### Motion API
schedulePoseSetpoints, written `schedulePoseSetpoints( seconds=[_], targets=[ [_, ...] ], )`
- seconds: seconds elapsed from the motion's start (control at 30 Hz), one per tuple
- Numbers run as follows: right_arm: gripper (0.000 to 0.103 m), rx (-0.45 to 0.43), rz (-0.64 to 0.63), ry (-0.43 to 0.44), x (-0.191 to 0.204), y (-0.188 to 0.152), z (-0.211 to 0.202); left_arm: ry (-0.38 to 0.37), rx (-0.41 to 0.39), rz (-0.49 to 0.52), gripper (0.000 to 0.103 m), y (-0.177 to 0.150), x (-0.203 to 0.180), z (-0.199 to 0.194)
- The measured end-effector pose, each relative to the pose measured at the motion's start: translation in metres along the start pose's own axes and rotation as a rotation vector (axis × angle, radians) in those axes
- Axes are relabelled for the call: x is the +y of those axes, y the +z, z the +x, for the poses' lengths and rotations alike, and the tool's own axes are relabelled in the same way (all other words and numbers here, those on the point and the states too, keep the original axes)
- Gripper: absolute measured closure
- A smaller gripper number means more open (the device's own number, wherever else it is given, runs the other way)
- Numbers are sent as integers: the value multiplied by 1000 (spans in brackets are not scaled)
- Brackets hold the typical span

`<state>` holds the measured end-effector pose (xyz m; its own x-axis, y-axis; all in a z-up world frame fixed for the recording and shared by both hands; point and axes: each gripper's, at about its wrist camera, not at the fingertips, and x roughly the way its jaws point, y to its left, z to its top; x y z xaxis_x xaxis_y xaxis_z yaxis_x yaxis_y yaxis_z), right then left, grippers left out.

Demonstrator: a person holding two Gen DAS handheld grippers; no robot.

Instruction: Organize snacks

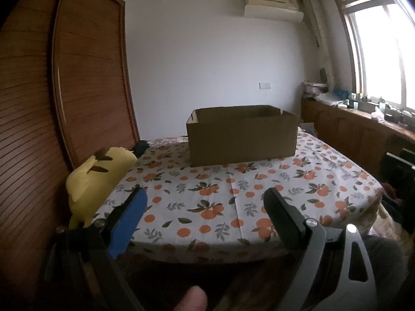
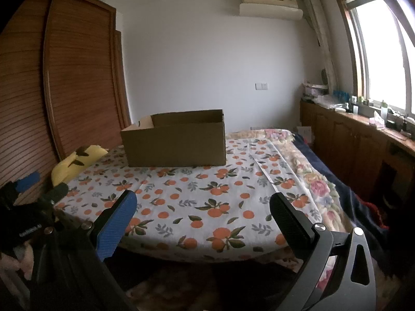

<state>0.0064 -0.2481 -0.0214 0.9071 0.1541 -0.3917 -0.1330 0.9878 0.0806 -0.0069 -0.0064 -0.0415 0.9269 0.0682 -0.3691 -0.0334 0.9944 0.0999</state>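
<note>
An open brown cardboard box (image 1: 242, 137) stands on the far part of a bed covered with an orange-print sheet (image 1: 220, 189); the same box (image 2: 175, 140) shows left of centre in the right wrist view. Its inside is hidden from both cameras. No snacks are visible. My left gripper (image 1: 205, 197) hovers open over the near edge of the bed, nothing between its fingers. My right gripper (image 2: 203, 199) is also open and empty, well short of the box. The left gripper (image 2: 39, 184) appears at the left edge of the right wrist view.
A yellow plush toy (image 1: 98, 178) lies at the bed's left edge against a brown slatted wardrobe (image 1: 85, 77). A wooden counter (image 2: 363, 134) with bottles and clutter runs under the window on the right. A floral quilt (image 2: 311, 178) covers the bed's right side.
</note>
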Motion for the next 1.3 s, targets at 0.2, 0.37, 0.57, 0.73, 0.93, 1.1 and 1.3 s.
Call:
schedulePoseSetpoints(
  seconds=[0.2, 0.37, 0.57, 0.73, 0.93, 1.1, 1.3],
  targets=[
    [0, 0, -19, 1, 5, -1, 1, -18, 15, -27, 11, -3, 4, 4],
    [0, 3, -22, 4, 9, -1, 2, -18, 16, -27, 11, -3, 4, 3],
    [0, 4, -20, 3, 8, -1, 2, -20, 16, -28, 11, -4, 5, 3],
    [0, 5, -20, 0, 10, -3, 3, -18, 15, -26, 11, -4, 4, 3],
    [0, 4, -19, 0, 8, -3, 2, -18, 4, -25, 11, -4, 5, 2],
    [0, 3, -15, -3, 8, -4, 0, -19, 0, -20, 11, -3, 4, 2],
    [0, 7, -11, 1, 7, -5, -1, -21, -2, -17, 11, -3, 4, 0]
  ],
)
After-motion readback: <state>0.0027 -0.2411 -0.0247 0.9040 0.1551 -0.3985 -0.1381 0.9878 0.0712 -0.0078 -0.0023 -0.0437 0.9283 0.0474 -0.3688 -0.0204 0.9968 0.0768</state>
